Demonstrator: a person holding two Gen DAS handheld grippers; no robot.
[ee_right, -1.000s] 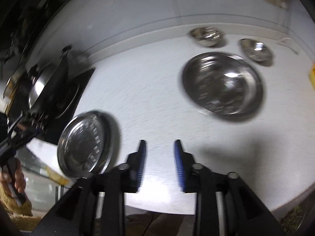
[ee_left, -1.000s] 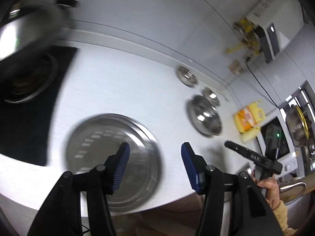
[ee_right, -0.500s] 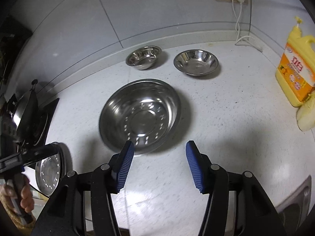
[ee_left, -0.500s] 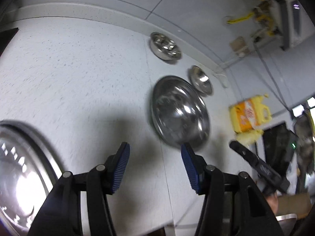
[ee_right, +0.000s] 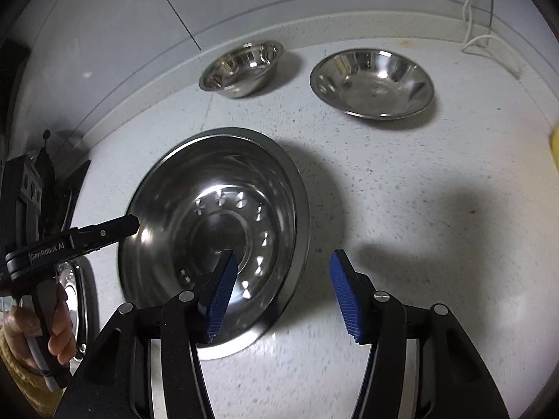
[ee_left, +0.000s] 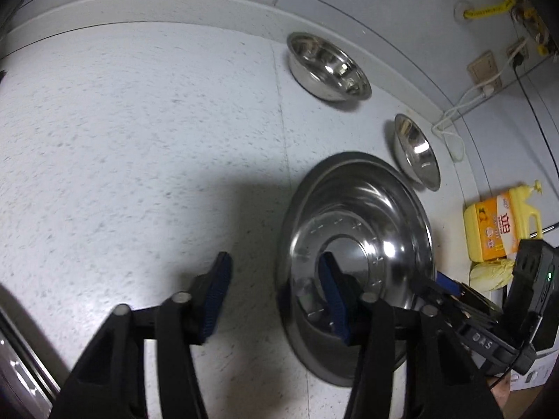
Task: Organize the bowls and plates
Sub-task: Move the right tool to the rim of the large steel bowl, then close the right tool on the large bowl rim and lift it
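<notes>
A large steel basin (ee_left: 363,223) (ee_right: 216,216) sits on the white speckled counter. My left gripper (ee_left: 276,296) is open and straddles its left rim, one blue pad over the basin and one outside. My right gripper (ee_right: 283,289) is open and straddles its right rim the same way. Two smaller steel bowls stand at the back by the wall: one on the left (ee_left: 326,66) (ee_right: 242,63), one on the right (ee_left: 417,150) (ee_right: 372,82). A flat steel plate (ee_right: 75,300) lies at the counter's left front edge, partly hidden by the other hand.
A yellow detergent bottle (ee_left: 499,223) and a pale cabbage (ee_left: 491,272) stand at the right end. A white cable (ee_right: 482,35) runs down the wall. A black stove (ee_right: 66,188) lies to the left.
Both grippers have moved in on the large basin from either side and lower; they now straddle its rim. The right gripper opened wider a second ago. The plate slid out of the left view.
</notes>
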